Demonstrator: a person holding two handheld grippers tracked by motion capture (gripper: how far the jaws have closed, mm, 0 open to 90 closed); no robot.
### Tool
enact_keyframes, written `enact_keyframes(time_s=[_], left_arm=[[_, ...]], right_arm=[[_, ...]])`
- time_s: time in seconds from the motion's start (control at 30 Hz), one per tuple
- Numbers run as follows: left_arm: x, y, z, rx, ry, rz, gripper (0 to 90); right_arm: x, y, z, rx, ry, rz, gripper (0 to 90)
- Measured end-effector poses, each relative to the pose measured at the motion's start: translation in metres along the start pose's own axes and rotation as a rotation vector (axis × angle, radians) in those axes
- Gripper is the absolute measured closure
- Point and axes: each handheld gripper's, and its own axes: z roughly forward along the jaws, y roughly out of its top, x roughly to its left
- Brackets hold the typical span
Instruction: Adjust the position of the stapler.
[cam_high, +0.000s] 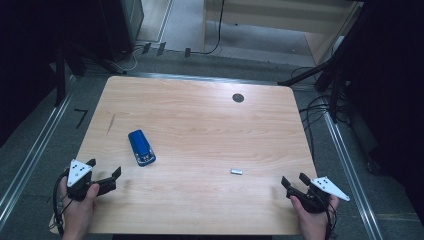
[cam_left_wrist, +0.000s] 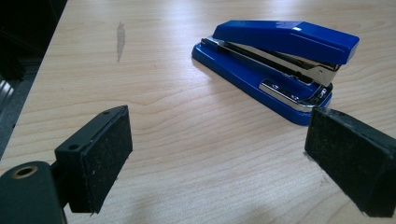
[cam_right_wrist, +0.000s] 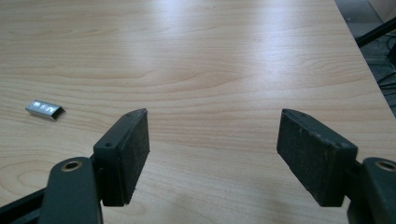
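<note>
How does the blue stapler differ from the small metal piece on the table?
Colour: the blue stapler is blue with bright metal parts; the small metal piece is all silvery.
Size: the stapler is far larger than the metal piece.
Place: the stapler lies ahead of the left tool; the metal piece lies nearer the right tool.
Shared: both rest flat on the wooden table, untouched by either open tool.

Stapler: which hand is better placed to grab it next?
Left. The left tongs stand open beside the stapler, which sits just ahead of them; the right tongs are across the table, nearer the staple strip.
</note>
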Motion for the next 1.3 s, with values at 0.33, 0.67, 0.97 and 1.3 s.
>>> enact_keyframes(time_s=[0.33, 0.67, 0.97, 1.3], left_arm=[[0.000, 0.000, 0.001, 0.002, 0.018, -0.008, 7.7], [0.001, 0.000, 0.000, -0.005, 0.021, -0.012, 7.7], [0.001, 0.000, -0.001, -0.006, 0.024, -0.019, 7.7], [0.001, 0.000, -0.001, -0.003, 0.016, -0.016, 7.7]], right_arm=[[0.021, 0.015, -0.001, -0.023, 0.019, -0.020, 26.1], [0.079, 0.046, 0.012, -0.027, 0.104, -0.083, 30.1], [0.130, 0.062, 0.032, -0.026, 0.162, -0.139, 31.7], [0.180, 0.067, 0.060, -0.010, 0.222, -0.182, 35.7]])
